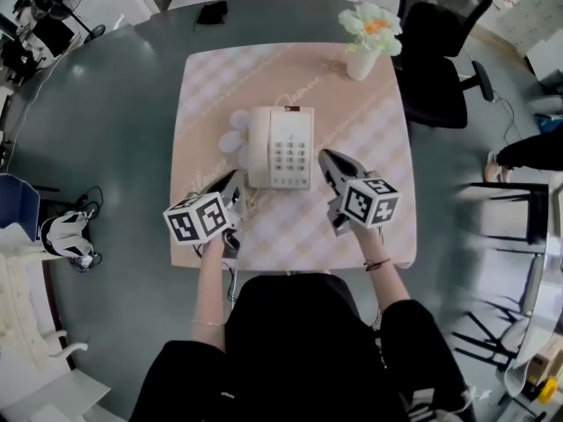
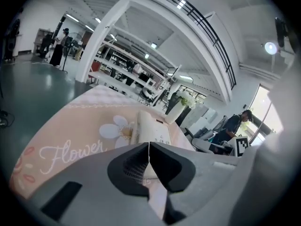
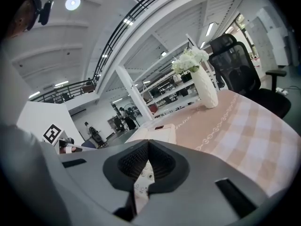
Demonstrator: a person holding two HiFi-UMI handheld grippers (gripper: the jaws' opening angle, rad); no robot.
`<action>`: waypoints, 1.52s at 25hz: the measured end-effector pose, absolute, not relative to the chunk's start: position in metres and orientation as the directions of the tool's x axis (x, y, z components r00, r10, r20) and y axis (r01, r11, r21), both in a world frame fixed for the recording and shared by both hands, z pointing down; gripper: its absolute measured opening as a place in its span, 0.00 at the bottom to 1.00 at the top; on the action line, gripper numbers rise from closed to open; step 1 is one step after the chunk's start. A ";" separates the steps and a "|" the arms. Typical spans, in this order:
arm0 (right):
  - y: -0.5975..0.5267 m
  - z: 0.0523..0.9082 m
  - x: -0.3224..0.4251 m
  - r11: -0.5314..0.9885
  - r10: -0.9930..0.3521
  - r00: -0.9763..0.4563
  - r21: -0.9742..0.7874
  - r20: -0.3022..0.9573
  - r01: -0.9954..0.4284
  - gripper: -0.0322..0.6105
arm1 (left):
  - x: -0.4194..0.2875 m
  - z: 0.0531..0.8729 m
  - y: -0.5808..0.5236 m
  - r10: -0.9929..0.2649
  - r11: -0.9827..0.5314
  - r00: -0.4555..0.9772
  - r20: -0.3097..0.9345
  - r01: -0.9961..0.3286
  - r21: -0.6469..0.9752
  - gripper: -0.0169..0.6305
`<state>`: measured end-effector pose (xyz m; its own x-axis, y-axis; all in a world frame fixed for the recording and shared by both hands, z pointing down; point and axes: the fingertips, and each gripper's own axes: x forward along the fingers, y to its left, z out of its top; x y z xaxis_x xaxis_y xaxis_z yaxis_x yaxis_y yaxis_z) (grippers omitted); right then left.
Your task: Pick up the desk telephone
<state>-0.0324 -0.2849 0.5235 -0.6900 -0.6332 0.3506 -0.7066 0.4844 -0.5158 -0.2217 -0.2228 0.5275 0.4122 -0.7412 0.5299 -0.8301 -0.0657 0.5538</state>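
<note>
- Here, the cream plastic desk telephone [image 1: 280, 148] lies flat at the centre of the frame on the pink checked tablecloth [image 1: 378, 139]. Its handset [image 1: 256, 143] rests in the cradle along the left side and its keypad [image 1: 288, 154] faces up, so nothing has lifted it yet.
- The grey left gripper [image 1: 234, 179] sits just beside the telephone's lower left corner. Its jaws are pressed together with nothing between them.
- The grey right gripper [image 1: 325, 156] sits just beside the telephone's right edge, its jaws likewise closed and empty.
- The two flank the telephone, probably because its body is broad and is best taken from both sides. Closed as they are, they would have to part to grip an edge, or else squeeze it between them.
- The white ceramic vase [image 1: 361, 58] of pale flowers stands at the cloth's upper right, well apart from the telephone and clear of the approach.
- The black office chair [image 1: 435, 69] stands beyond the table, at the upper right of the frame.
</note>
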 end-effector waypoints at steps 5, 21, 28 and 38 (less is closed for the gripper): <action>-0.298 0.542 -0.030 0.385 -0.654 -0.654 -0.576 0.381 -0.721 0.04 | -0.223 0.527 -0.242 -0.716 -0.085 0.502 0.486 -0.754 0.652 0.03; -0.327 0.577 -0.044 0.273 -0.652 -0.643 -0.667 0.401 -0.693 0.20 | -0.210 0.558 -0.291 -0.625 -0.117 0.648 0.434 -0.628 0.769 0.26; -0.338 0.584 -0.050 0.258 -0.641 -0.651 -0.684 0.407 -0.682 0.29 | -0.202 0.569 -0.300 -0.595 -0.145 0.673 0.439 -0.627 0.765 0.37; -0.343 0.595 -0.065 0.233 -0.554 -0.675 -0.687 0.488 -0.688 0.40 | -0.190 0.579 -0.308 -0.546 -0.145 0.729 0.414 -0.569 0.810 0.45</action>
<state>-0.0651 -0.3431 0.5947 -0.6749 -0.5536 0.4878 -0.6879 0.2330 -0.6874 -0.1904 -0.3080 0.5795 0.7287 -0.5455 0.4140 -0.5688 -0.1455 0.8095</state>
